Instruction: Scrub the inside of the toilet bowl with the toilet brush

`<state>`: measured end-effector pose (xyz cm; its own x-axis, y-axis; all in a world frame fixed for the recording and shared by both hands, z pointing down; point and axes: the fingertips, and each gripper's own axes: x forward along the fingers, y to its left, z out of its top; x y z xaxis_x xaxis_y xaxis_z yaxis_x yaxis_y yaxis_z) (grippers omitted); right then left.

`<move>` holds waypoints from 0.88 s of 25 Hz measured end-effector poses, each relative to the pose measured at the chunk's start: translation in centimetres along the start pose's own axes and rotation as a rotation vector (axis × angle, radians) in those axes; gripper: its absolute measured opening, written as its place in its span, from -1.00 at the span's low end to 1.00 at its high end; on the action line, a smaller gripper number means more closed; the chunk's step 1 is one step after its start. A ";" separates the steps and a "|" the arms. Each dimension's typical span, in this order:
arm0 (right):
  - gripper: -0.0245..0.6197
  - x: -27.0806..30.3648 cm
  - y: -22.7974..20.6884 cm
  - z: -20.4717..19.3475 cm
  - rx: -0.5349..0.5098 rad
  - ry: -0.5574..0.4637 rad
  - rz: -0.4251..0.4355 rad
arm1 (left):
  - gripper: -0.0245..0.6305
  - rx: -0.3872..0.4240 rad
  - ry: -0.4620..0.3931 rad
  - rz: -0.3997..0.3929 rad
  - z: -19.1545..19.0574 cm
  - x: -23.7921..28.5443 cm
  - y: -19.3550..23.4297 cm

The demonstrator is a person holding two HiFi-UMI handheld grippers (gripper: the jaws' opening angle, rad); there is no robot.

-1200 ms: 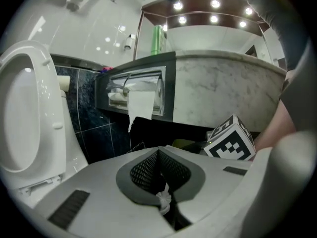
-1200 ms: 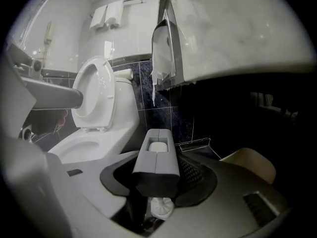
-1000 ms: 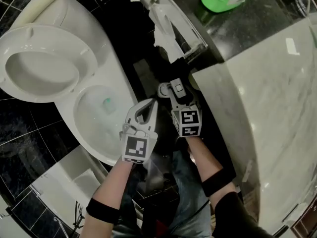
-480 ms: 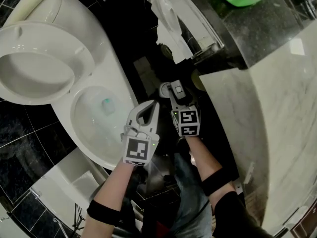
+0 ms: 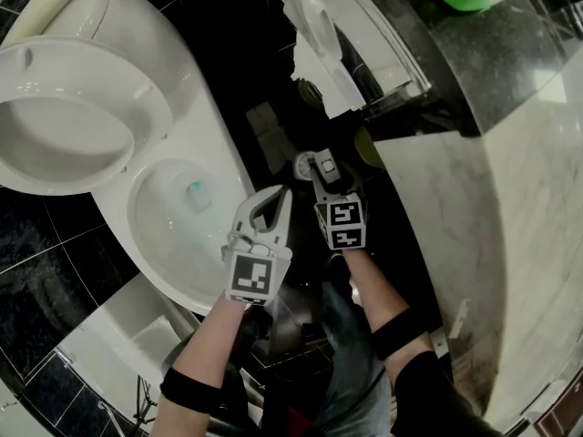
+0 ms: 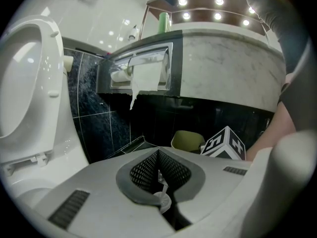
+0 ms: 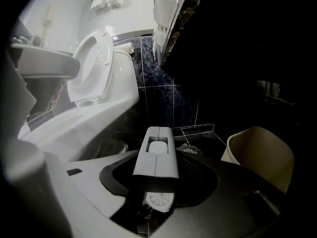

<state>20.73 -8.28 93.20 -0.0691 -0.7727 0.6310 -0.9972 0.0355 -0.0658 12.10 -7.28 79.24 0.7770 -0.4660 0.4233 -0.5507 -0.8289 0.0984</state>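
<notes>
At the left, the toilet bowl (image 5: 173, 209) stands open with its seat up. My left gripper (image 5: 284, 192) hangs near its rim, tongs pressed together on nothing. My right gripper (image 5: 321, 182) pinches the toilet brush handle (image 5: 326, 164) over the dark floor beside the bowl. I judge scrubbing not yet begun: next I swing the brush left, into the bowl.
</notes>
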 end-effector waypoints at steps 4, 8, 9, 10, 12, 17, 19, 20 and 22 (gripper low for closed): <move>-0.25 0.2 0.2 0.2 -0.003 -0.005 0.001 | -0.92 -0.005 -0.004 0.007 0.0 0.1 0.3; -0.21 0.2 -0.3 0.4 -0.002 -0.020 -0.028 | -0.92 -0.004 -0.005 0.005 0.0 0.1 0.1; -0.11 0.2 -0.4 0.6 -0.002 -0.027 -0.033 | -0.92 -0.006 -0.008 0.004 0.0 0.1 0.1; 0.00 0.2 -0.5 0.8 -0.004 -0.034 -0.033 | -0.92 -0.007 -0.009 0.004 0.0 0.1 0.1; 0.09 0.2 -0.3 1.3 -0.012 -0.042 -0.028 | -0.92 -0.011 -0.010 0.007 0.1 -0.1 0.3; 0.12 -0.4 0.1 2.7 -0.017 -0.055 -0.009 | -0.92 -0.020 -0.013 0.020 0.8 -0.8 0.2; 0.13 -1.0 0.1 3.4 -0.020 -0.057 -0.006 | -0.92 -0.024 -0.014 0.024 1.4 -1.2 0.1; 0.13 -1.4 0.2 3.7 -0.021 -0.058 -0.006 | -0.92 -0.026 -0.014 0.026 1.8 -1.5 0.0; 0.12 -2.6 0.4 4.6 -0.023 -0.058 -0.006 | -0.92 -0.029 -0.013 0.031 2.7 -2.4 -0.3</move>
<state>20.66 -9.16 87.98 -0.0618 -0.8083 0.5856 -0.9980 0.0446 -0.0436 11.24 -6.78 75.76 0.7630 -0.4958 0.4147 -0.5833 -0.8046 0.1112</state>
